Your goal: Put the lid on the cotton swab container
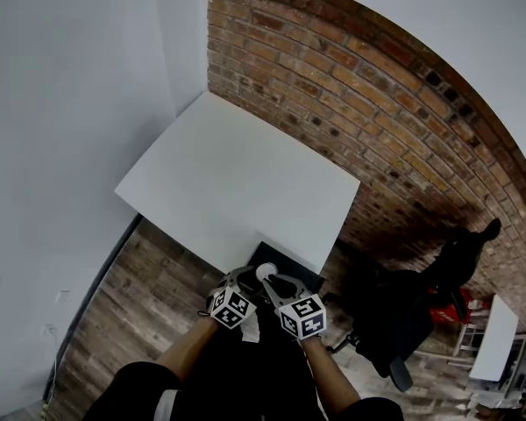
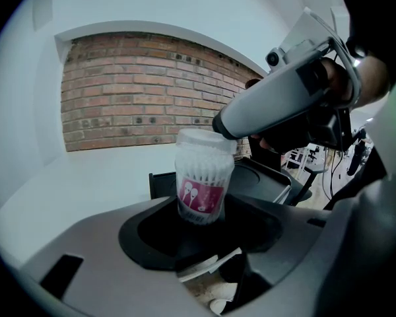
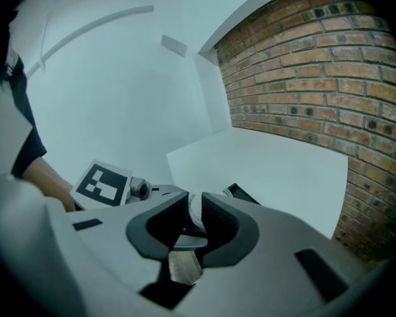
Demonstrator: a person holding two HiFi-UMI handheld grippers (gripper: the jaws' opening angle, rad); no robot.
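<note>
Cotton swab container (image 2: 203,187): where is it held at this moment?

— It is held upright in the air, just off the near edge of the white table (image 1: 237,182), and is clamped low on its sides by the left gripper (image 2: 202,228). White swabs and a pink label are seen through its clear wall.

And the lid (image 2: 204,138)?

— It is seen lying across the container's mouth, seemingly level. Whether it is pressed fully home cannot be told. A white edge, taken to be the lid's rim, is pinched between the narrow-set jaws of the right gripper (image 3: 195,205). Both tools are held on the table's near side, and neither is rested on the tabletop.

Which step is judged to be in hand?

— The seating of the lid. The mouth is already covered, so the task is judged to be nearly done, though not finished while the rim is gripped.

What is called for next?

— A gentle press straight down is called for, with the container held steady, until the rim is closed all round. Then the lid is to be let go. A skewed push is to be avoided, since the lid could be tipped or the light container twisted in its clamp.

And further out?

— Along the table's far side, a brick wall (image 1: 351,86) is seen.
</note>
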